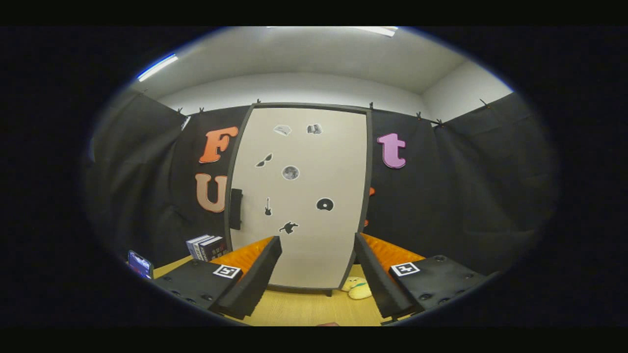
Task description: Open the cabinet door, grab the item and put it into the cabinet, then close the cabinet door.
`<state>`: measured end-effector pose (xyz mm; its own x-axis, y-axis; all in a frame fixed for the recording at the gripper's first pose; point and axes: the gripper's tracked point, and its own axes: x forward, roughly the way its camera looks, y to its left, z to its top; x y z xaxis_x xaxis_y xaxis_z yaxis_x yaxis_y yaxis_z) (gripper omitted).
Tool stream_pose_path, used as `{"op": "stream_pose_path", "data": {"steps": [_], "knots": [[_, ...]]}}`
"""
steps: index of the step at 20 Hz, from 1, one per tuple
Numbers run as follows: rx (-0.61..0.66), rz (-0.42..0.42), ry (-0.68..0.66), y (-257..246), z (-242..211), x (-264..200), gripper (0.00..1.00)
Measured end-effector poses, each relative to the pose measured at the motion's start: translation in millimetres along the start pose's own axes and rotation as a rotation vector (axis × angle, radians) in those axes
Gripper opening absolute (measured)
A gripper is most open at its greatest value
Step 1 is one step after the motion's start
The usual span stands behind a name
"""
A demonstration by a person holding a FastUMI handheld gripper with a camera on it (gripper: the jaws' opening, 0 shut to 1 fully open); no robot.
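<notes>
Facing the closed cabinet door (pixel 299 196) mid-frame, gripper (pixel 318 255) fingers spread apart and empty; handle (pixel 236 209) at door's left edge could be missed.

The cabinet door (pixel 314 235) is off-white in a dark grey frame, dotted with small black and grey stickers. The handle (pixel 236 209) is black. The table (pixel 304 309) is light wood. The item (pixel 357 288) is pale yellow.
</notes>
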<state>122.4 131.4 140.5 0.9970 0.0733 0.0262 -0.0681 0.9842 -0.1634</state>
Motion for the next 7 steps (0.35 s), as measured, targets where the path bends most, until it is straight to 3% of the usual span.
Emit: {"op": "stream_pose_path", "data": {"steps": [7], "knots": [[0.023,-0.013,0.0,-19,-8,-3,0.96]]}}
